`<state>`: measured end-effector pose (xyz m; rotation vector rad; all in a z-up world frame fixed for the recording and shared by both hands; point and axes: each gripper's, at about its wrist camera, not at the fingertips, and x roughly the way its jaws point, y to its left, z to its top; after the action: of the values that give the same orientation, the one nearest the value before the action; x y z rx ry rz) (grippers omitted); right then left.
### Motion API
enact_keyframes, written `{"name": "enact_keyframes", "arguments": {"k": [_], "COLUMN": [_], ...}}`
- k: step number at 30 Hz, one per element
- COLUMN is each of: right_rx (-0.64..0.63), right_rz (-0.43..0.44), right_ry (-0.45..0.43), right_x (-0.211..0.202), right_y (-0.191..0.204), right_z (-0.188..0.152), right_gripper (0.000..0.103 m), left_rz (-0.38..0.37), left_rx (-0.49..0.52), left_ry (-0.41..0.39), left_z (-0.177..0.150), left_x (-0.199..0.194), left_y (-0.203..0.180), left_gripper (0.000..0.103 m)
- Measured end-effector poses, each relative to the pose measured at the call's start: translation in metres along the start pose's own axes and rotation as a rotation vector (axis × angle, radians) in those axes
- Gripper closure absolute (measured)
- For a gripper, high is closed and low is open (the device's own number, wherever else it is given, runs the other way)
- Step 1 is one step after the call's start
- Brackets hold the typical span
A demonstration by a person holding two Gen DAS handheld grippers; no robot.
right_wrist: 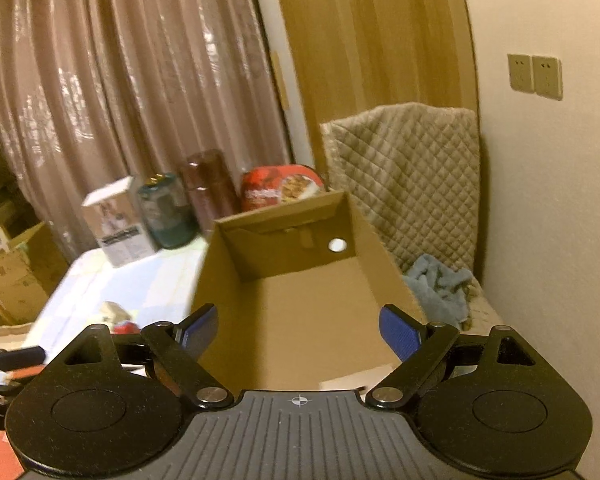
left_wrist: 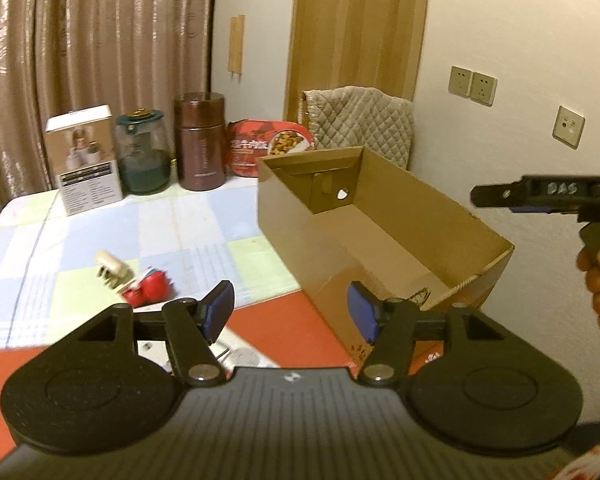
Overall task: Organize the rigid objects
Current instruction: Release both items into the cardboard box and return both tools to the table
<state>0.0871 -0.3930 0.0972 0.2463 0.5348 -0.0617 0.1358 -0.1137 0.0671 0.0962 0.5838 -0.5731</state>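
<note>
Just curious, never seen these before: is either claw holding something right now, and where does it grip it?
Nothing is held. The left claw and right claw are both open and empty.

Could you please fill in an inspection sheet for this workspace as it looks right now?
Surface: table under a checked pastel cloth.
Job's things: cardboard box open, nothing seen inside; cream clip and red item lie on the cloth.
Clutter: white carton, glass jar, brown canister, red food tray along the far edge.
Grippers: left tool open, holding nothing; right tool open, holding nothing.
Cables: nothing seen.
Surroundings: curtain, quilted cover, wall sockets.
</note>
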Motion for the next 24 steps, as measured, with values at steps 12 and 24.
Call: {"name": "enact_keyframes", "arguments": {"k": [12, 24], "right_rx": [-0.058, -0.167], "right_rz": [0.162, 0.218], "right_ry": [-0.03, 0.076], "right_x": [-0.052, -0.023], "right_y": [0.098, 0.15], "right_z": [-0.025, -0.094], "right_gripper": [0.018, 0.018], "left_rz": [0.141, 0.214], "left_rx": [-0.033, -0.066], "left_ry": [0.003, 0.05], "left_z": [-0.04, -0.086], "left_x": [-0.077, -0.104], "left_y": [0.057, 0.098], "left_gripper": [0.038, 0.036]}}
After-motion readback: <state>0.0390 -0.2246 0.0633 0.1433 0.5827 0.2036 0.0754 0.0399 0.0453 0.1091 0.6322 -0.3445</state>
